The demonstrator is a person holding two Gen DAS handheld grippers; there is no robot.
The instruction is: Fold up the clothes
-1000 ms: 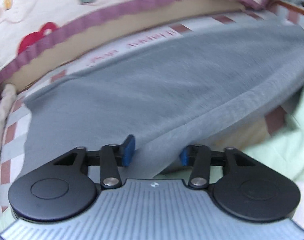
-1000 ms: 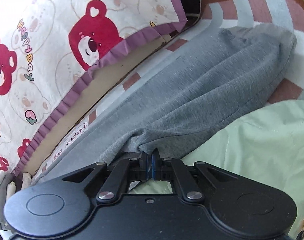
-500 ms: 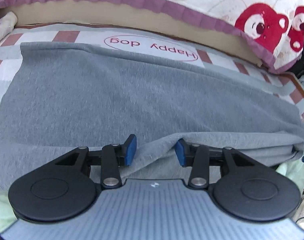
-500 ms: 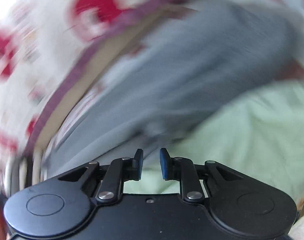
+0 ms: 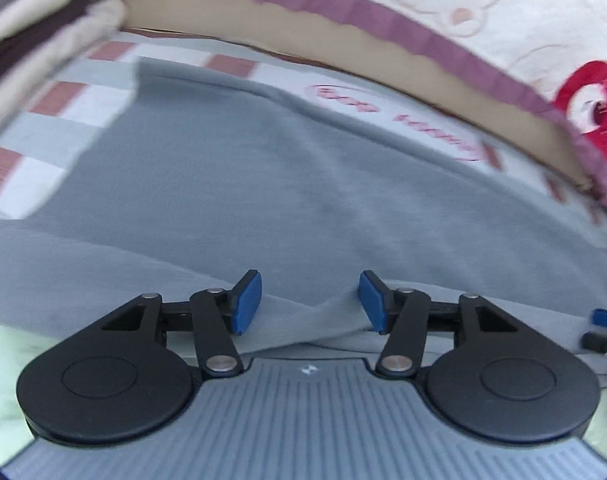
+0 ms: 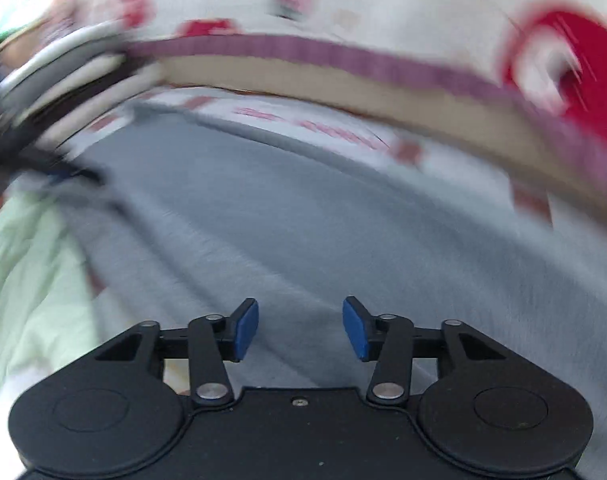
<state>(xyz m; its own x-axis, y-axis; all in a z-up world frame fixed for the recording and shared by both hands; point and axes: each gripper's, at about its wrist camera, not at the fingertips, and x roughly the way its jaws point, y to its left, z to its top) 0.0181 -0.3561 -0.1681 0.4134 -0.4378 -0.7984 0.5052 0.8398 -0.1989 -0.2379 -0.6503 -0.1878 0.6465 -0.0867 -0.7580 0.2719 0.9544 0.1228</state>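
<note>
The grey garment (image 5: 303,184) lies spread on the checked bed sheet (image 5: 63,120), below the bear-print pillow (image 5: 503,20). It looks soft, limp and light; best taken at a hem or corner fold.

The left claw (image 5: 307,300) is opening, with a ridge of cloth between the pads but unpressed. The right claw (image 6: 300,328) is opening over flat cloth.

The left view is sharper, showing the garment's far corner. The right view, blurred, shows pale green fabric (image 6: 31,280) alongside.

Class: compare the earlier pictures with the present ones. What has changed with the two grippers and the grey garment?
The right gripper let go of the soft grey garment; its jaws are opening. The left gripper jaws are opening too, a fold lying loose between them. The garment stays beside the bear-print pillow.
</note>
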